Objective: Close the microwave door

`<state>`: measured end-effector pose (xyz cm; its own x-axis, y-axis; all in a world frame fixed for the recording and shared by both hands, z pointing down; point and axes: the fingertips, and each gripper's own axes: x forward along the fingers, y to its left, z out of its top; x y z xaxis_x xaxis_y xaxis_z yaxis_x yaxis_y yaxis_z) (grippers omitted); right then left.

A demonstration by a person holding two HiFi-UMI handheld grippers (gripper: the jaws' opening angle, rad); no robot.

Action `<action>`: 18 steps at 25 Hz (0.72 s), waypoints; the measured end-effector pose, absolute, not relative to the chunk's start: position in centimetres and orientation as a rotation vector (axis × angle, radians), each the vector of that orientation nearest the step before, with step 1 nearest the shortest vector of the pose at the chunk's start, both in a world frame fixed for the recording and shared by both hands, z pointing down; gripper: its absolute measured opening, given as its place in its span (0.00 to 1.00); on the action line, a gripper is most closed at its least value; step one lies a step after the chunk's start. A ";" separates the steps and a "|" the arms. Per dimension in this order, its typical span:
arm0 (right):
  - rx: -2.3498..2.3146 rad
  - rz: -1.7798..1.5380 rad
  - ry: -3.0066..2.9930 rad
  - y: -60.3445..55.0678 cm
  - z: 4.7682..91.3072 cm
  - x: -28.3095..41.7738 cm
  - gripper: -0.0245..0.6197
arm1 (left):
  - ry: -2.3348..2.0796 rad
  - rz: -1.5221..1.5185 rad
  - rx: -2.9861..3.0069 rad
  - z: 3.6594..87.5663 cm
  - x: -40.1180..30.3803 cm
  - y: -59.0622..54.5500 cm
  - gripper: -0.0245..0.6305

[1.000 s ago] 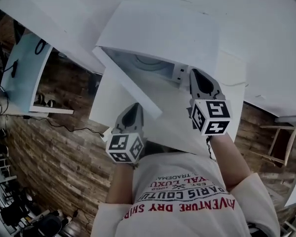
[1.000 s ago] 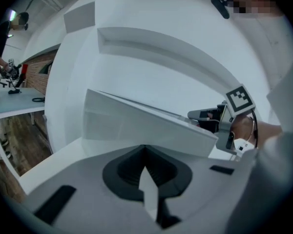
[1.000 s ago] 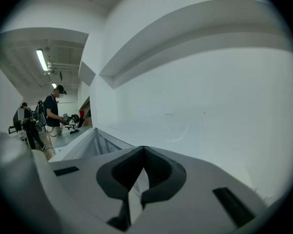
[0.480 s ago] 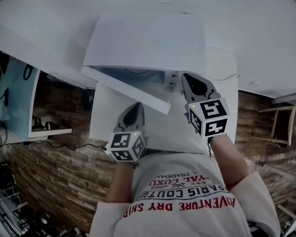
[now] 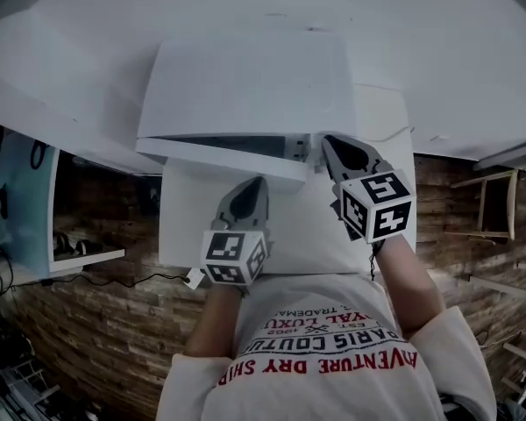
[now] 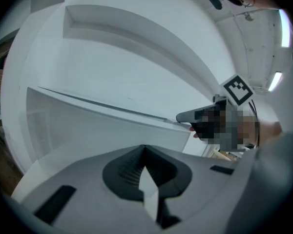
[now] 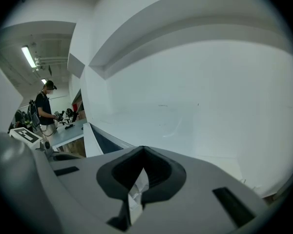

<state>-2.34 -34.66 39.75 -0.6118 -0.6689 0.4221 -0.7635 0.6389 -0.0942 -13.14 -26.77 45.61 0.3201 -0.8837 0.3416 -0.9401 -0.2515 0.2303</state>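
A white microwave point(image 5: 245, 77) stands on a white table point(image 5: 184, 226). Its door point(image 5: 228, 154) is swung almost flat against the front, with only a narrow dark gap left along the top. My left gripper point(image 5: 256, 182) is shut and empty, its tip right at the door's outer face, which fills the left gripper view point(image 6: 112, 130). My right gripper point(image 5: 327, 140) is shut with nothing held, at the door's right end; its finger shows there in the left gripper view point(image 6: 195, 116). In the right gripper view the door's edge point(image 7: 100, 143) lies left of the jaws.
A wood-plank floor point(image 5: 96, 323) lies around the table, with a cable point(image 5: 114, 281) on it. Another table point(image 5: 26, 200) is at the left and a wooden chair point(image 5: 482, 209) at the right. A person point(image 7: 45, 106) stands far off.
The door has swung from wide open to nearly flat against the microwave. Both grippers have moved forward with it, the left one following the door's face.
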 end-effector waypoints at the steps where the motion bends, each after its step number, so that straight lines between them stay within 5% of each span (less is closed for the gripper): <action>1: 1.156 0.372 -2.503 -34.8 39.7 -2.3 0.05 | -1.607 0.199 2.218 45.5 -12.9 -27.0 0.03; 18: 1.249 0.369 -2.509 -35.0 39.6 -1.4 0.05 | -1.497 0.180 2.331 44.7 -11.6 -29.6 0.03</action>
<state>-1.36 -35.01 39.62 -0.5703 -0.7246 0.3870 -0.8053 0.5861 -0.0894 -11.62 -29.56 44.69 0.4299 -0.8523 0.2980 -0.8987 -0.3720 0.2324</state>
